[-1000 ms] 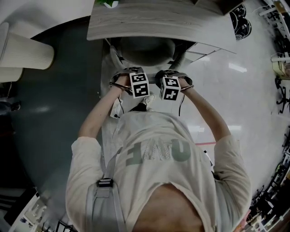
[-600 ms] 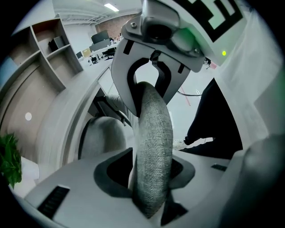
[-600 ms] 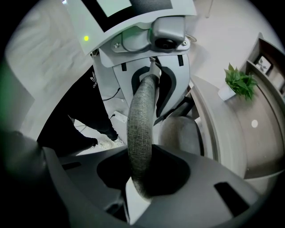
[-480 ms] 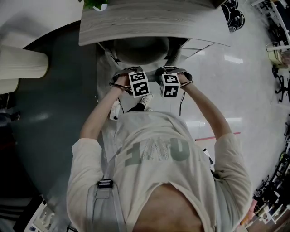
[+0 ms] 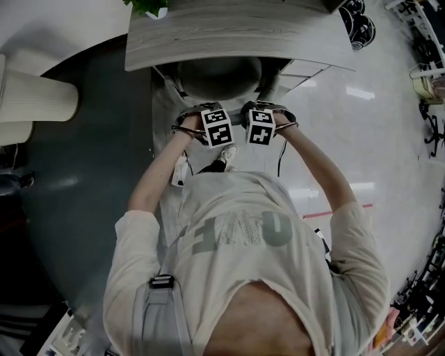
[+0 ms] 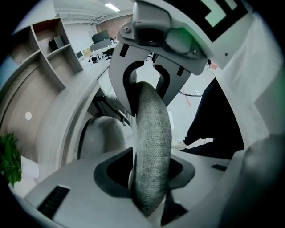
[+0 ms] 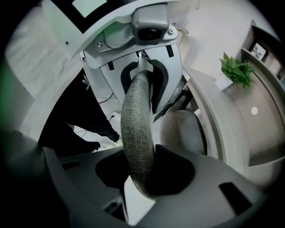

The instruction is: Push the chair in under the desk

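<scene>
The grey fabric chair has its seat point(image 5: 219, 75) tucked beneath the wood-grain desk point(image 5: 229, 35). Both grippers sit side by side on the top edge of its backrest point(image 6: 151, 133). My left gripper point(image 5: 208, 117) is shut on that padded edge, which fills its jaws point(image 6: 149, 178). My right gripper point(image 5: 261, 115) is opening its jaws; the backrest point(image 7: 136, 129) still stands between them point(image 7: 142, 178), with floor showing through a gap below it. The seat point(image 7: 180, 131) shows beyond the backrest, under the desk's rim point(image 7: 222, 120).
A potted plant point(image 5: 149, 5) stands on the desk's left end. A cream ribbed seat point(image 5: 38, 87) lies at the far left on dark carpet. The person's legs and shoes point(image 5: 224, 156) are right behind the chair. Shiny pale floor point(image 5: 375, 139) spreads to the right.
The right gripper's cube has edged a little toward the left one. The chair and both hands have stayed in place at the desk's edge.
</scene>
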Demonstrator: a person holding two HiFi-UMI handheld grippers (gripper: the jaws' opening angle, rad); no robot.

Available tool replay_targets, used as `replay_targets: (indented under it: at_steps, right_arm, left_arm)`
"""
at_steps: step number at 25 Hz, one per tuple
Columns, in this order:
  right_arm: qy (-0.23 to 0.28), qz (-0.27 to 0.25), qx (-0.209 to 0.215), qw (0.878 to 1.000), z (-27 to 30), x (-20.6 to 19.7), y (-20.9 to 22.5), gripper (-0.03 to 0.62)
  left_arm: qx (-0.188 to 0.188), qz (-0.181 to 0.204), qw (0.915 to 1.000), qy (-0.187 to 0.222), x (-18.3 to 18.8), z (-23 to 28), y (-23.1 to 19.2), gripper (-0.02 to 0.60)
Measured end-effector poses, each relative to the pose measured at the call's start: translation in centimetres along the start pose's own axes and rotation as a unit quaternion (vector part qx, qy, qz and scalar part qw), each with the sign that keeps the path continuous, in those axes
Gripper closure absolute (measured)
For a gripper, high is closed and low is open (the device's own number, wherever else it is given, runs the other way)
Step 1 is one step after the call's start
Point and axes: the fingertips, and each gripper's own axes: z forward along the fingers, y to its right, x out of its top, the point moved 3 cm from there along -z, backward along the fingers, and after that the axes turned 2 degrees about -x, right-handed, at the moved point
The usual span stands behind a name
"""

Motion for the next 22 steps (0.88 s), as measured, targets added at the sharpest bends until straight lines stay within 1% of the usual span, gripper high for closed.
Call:
replay_targets:
  at_steps: [3,6,8,10,12,14,15,16,17,18,19,20,21,22]
  right_arm:
    - [-0.013,-0.012,-0.02,1.0,-0.1,0.0,-0.2,0.476]
    - [-0.016,-0.068,-0.053,0.996,-1.3,0.0,-0.6,0.476]
    - [-0.016,-0.09,-0.067,0.994,-2.5,0.1,-0.8,0.476]
    - [-0.007,-0.085,-0.063,0.994,-4.2,0.5,-1.1,0.476]
    - [0.017,-0.071,-0.062,0.995,-6.8,1.4,-0.8,0.477]
    - [0.058,-0.049,-0.083,0.994,-9.6,3.0,0.5,0.477]
    - [0.083,-0.037,-0.1,0.991,-11.2,4.1,1.5,0.477]
    - [0.108,-0.023,-0.119,0.987,-13.0,5.1,2.7,0.479]
    - [0.133,-0.007,-0.141,0.981,-14.8,6.1,4.0,0.485]
    - [0.157,0.014,-0.165,0.974,-16.7,6.9,5.3,0.487]
    - [0.182,0.04,-0.191,0.964,-18.7,7.5,6.7,0.49]
    - [0.209,0.068,-0.219,0.951,-20.8,8.1,8.0,0.496]
    - [0.238,0.098,-0.246,0.934,-23.0,8.5,9.1,0.503]
    - [0.271,0.128,-0.272,0.915,-25.4,8.9,10.1,0.513]
  left_arm:
    - [0.009,0.007,0.9999,-0.007,0.1,-0.3,0.4,0.42]
    - [0.019,0.013,0.9997,-0.007,0.2,-1.4,0.7,0.42]
    - [0.022,0.014,0.9997,0.001,0.0,-2.8,0.9,0.42]
    - [0.024,0.0,0.9995,0.019,-0.2,-4.6,0.9,0.42]
    - [0.026,-0.026,0.9984,0.044,-0.3,-6.5,0.7,0.42]
    - [0.038,-0.053,0.9946,0.081,0.1,-8.5,0.0,0.422]
    - [0.05,-0.067,0.9909,0.106,0.6,-9.8,-0.6,0.43]
    - [0.068,-0.08,0.9854,0.134,1.3,-11.4,-1.3,0.436]
    - [0.09,-0.094,0.9779,0.164,2.2,-13.3,-2.1,0.448]
    - [0.117,-0.109,0.9679,0.194,3.0,-15.5,-3.1,0.46]
    - [0.146,-0.123,0.9554,0.225,3.8,-17.8,-4.1,0.468]
    - [0.174,-0.138,0.9408,0.256,4.5,-20.3,-5.1,0.473]
    - [0.201,-0.15,0.9248,0.286,5.1,-22.8,-5.8,0.474]
    - [0.228,-0.16,0.9077,0.314,5.6,-25.2,-6.3,0.477]
